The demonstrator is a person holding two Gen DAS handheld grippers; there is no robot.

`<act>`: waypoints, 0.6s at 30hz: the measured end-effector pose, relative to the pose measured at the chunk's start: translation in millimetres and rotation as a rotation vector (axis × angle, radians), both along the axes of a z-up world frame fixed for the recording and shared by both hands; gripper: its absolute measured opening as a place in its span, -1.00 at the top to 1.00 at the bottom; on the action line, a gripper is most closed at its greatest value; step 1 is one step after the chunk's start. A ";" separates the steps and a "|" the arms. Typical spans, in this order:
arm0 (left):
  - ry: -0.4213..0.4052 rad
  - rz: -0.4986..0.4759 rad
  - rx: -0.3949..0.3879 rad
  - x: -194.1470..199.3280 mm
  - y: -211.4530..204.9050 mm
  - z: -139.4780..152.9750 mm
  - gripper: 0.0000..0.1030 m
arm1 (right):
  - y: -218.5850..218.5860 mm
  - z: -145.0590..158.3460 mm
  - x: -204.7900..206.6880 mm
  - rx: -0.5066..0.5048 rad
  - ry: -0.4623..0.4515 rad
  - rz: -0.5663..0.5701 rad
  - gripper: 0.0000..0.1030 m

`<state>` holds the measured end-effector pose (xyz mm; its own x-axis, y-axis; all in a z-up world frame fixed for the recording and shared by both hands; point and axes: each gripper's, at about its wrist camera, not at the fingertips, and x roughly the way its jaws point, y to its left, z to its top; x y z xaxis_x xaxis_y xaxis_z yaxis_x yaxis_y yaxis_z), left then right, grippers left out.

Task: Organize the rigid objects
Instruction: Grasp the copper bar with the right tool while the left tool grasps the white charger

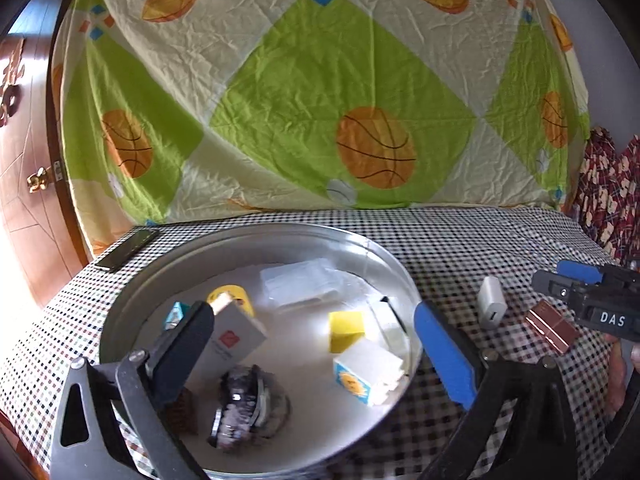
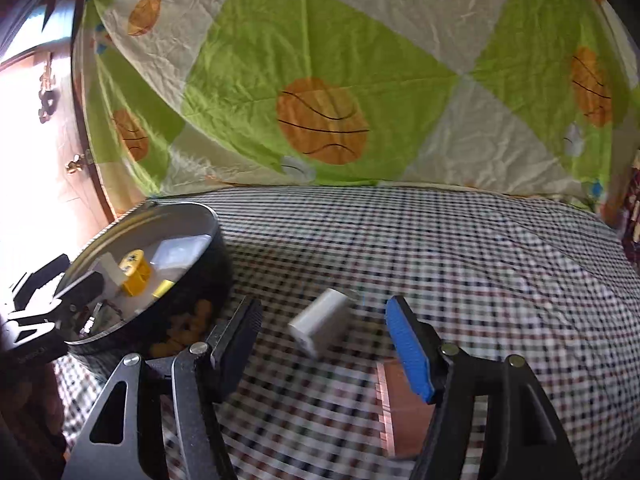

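Observation:
A round metal pan (image 1: pixel 280 236) sits on the checkered cloth and holds several small things: a yellow cube (image 1: pixel 347 330), a white box with a sun print (image 1: pixel 366 370), a grey box (image 1: pixel 232 340), a yellow tape roll (image 1: pixel 236 296), a clear plastic box (image 1: pixel 304 286) and a dark shiny lump (image 1: pixel 248 404). My left gripper (image 1: pixel 316 340) is open above the pan, empty. A white charger (image 2: pixel 322 322) and a brown box (image 2: pixel 404 408) lie on the cloth right of the pan (image 2: pixel 184 210). My right gripper (image 2: pixel 324 334) is open around the charger, just above the brown box.
A dark phone (image 1: pixel 128 250) lies behind the pan at the cloth's far left. A basketball-print sheet (image 1: pixel 320 100) hangs behind the table. A wooden door (image 1: pixel 24 200) stands at the left. The right gripper shows in the left wrist view (image 1: pixel 576 292) beside the charger (image 1: pixel 492 308).

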<state>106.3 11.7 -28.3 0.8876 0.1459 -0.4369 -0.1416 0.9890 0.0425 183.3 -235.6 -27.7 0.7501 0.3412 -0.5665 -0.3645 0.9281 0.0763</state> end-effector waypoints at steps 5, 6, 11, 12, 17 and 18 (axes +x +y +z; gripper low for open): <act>0.039 -0.078 0.014 10.5 -39.4 -7.1 -0.99 | -37.1 -15.9 8.3 0.004 0.081 -0.072 -0.30; 0.048 -0.091 0.018 13.3 -46.8 -8.9 -0.99 | -40.6 -16.7 9.9 0.014 0.096 -0.068 -0.30; 0.081 -0.110 0.044 23.6 -65.6 -16.0 -0.99 | -33.5 -23.7 15.7 -0.030 0.141 -0.031 -0.30; 0.089 -0.110 0.045 25.8 -67.3 -16.9 -0.99 | -29.6 -25.9 18.0 -0.046 0.157 -0.020 -0.30; 0.108 -0.117 0.058 32.7 -74.2 -18.9 -0.99 | -24.5 -37.7 25.1 -0.076 0.233 -0.002 -0.30; 0.109 -0.119 0.063 33.3 -76.4 -19.1 -0.99 | -25.1 -41.5 26.4 -0.078 0.255 0.000 -0.30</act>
<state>139.7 -64.7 -47.4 0.8483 0.0721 -0.5246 -0.0144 0.9935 0.1132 209.6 -260.7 -69.2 0.5796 0.2891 -0.7619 -0.3425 0.9348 0.0942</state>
